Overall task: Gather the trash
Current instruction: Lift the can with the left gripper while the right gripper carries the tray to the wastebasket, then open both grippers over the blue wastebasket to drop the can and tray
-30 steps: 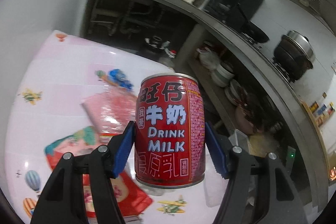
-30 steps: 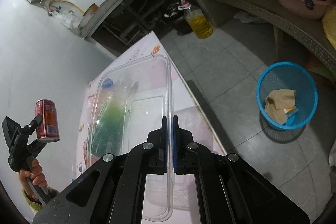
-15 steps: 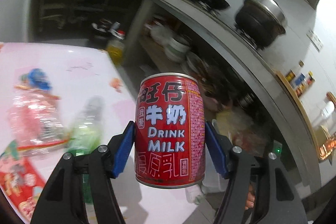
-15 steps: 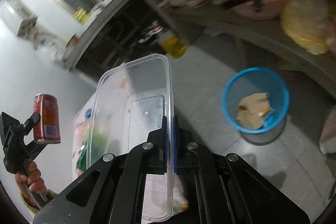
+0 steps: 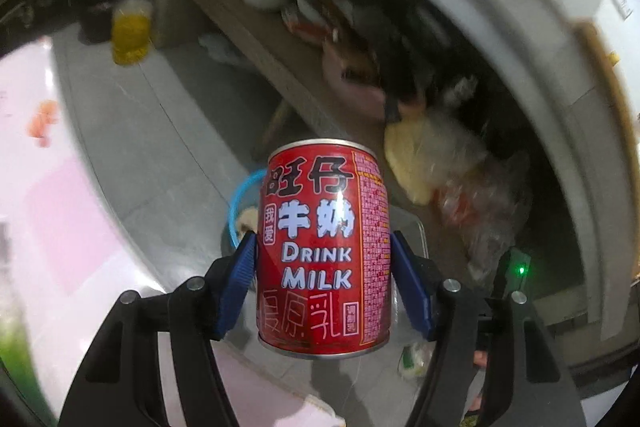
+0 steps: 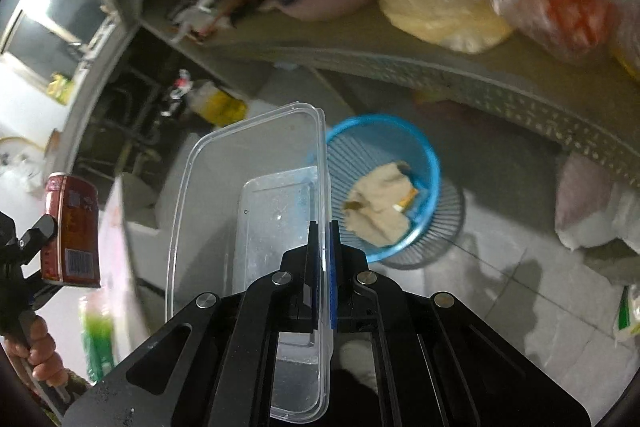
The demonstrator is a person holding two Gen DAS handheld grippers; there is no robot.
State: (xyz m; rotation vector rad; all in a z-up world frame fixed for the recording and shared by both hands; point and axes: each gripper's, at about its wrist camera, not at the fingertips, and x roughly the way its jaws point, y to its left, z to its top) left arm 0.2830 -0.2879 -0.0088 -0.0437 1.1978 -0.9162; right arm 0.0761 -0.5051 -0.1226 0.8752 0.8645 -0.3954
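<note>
My left gripper (image 5: 322, 275) is shut on a red milk drink can (image 5: 324, 247), held upright in the air past the table edge. The can also shows at the left of the right wrist view (image 6: 72, 227). My right gripper (image 6: 323, 247) is shut on the rim of a clear plastic food container (image 6: 256, 211), held above the floor. A blue mesh waste basket (image 6: 400, 147) with crumpled brown paper inside stands on the floor just right of the container. The basket is partly hidden behind the can in the left wrist view (image 5: 240, 203).
The pink table (image 5: 48, 227) lies at the left with a green bottle (image 6: 98, 343) on it. A low shelf (image 6: 440, 63) holds bowls and plastic bags behind the basket. A yellow oil bottle (image 5: 130, 31) stands on the tiled floor. White bags (image 6: 592, 219) lie at the right.
Both grippers have swung right, away from the table toward the floor. The blue basket now lies close ahead of both. The can and the container stay held.
</note>
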